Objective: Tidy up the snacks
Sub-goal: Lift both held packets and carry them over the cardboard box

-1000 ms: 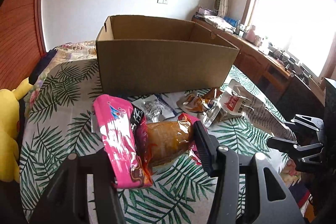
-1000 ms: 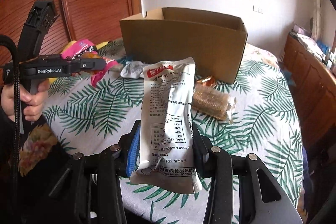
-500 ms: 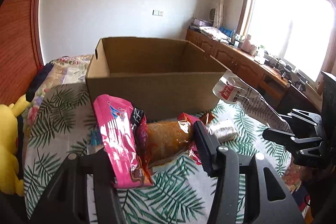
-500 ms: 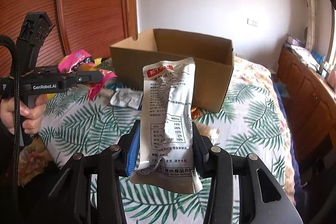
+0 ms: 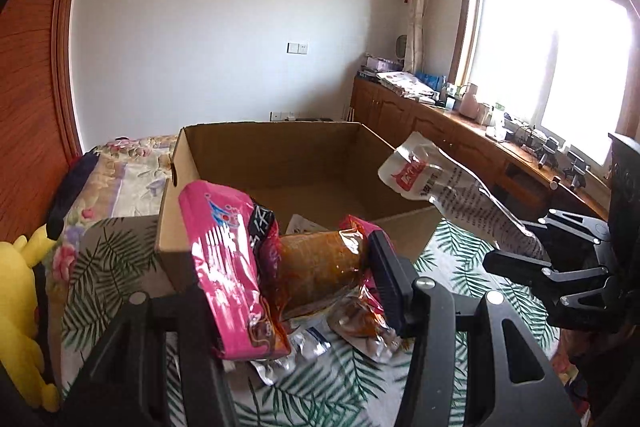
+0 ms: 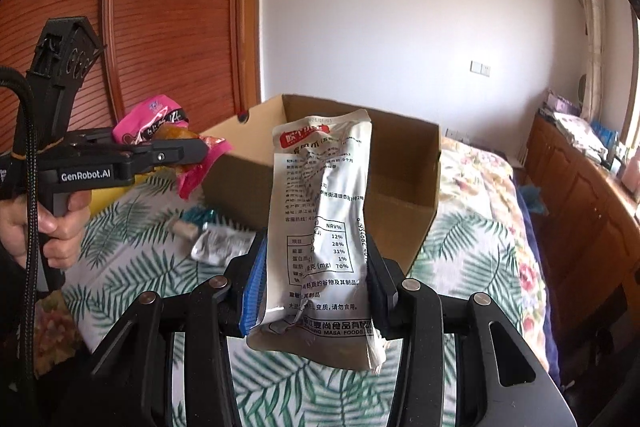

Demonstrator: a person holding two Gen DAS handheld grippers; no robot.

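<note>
Left claw [image 5: 294,267]: pinching two snack packets side by side, a pink packet [image 5: 228,267] on its left and a clear-wrapped brown snack [image 5: 320,263] with red ends on its right. Both are held off the bed, just in front of the near wall of the cardboard box [image 5: 276,163]. In the right wrist view the same claw [image 6: 192,151] sits to the left, level with the box's left corner, gripped by a hand [image 6: 48,227] on the handle; a black cable runs down past the hand.

Right claw [image 6: 314,291]: pinching a white pouch [image 6: 320,227] across its lower half, blue pad on the left finger. The pouch stands upright, printed with a nutrition table, red label at its top. It hangs in front of the box's near wall. From the left wrist view the pouch [image 5: 452,195] leans over the box's right near corner, with the right claw [image 5: 520,251] at the far right.

Box: open top, flaps out of the way, sitting on a bed [image 6: 472,239] covered with a palm-leaf sheet. At least one flat white packet [image 5: 304,225] lies on the box floor.

On the sheet, near the box's left front: a silver packet [image 6: 216,243], a small teal wrapper [image 6: 196,215], a small pale piece [image 6: 184,227]. More foil wrappers [image 5: 288,351] lie under the left claw.

Yellow plush toy [image 5: 20,307] at the bed's left edge. Wooden cabinets [image 5: 448,131] run along the right wall under a bright window.
</note>
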